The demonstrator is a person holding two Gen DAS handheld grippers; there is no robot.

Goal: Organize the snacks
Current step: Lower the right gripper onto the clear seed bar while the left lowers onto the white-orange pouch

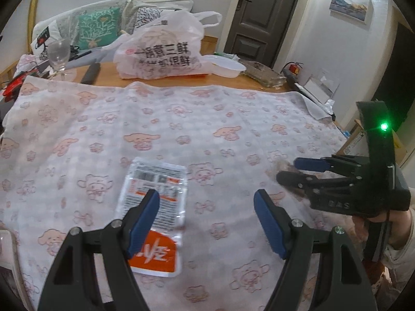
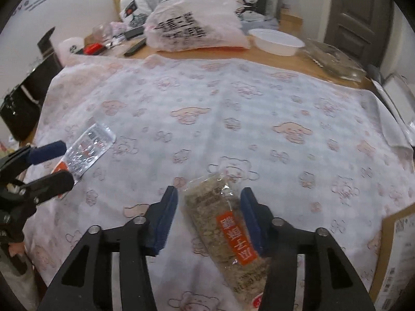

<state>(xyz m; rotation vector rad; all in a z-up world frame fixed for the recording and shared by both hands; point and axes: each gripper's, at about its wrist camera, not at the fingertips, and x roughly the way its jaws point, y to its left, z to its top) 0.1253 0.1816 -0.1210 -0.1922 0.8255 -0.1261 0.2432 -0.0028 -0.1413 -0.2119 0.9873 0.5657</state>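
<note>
Facing right gripper [image 2: 208, 220]: seed-bar packet [image 2: 228, 235].

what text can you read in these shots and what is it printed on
"瓜子酥糖": orange label of the seed brittle packet, seen upside down, between the right gripper's open jaws.
"一锅煮三鲜": white plastic bag; its second line is too blurred.
Clear snack packet by the left gripper: print and white logo unreadable.

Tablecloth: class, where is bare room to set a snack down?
Free: the cloth middle, between the clear packet, the seed bar and the white bag. Crowded: the far edge, with bag, bowl and glass.
</note>
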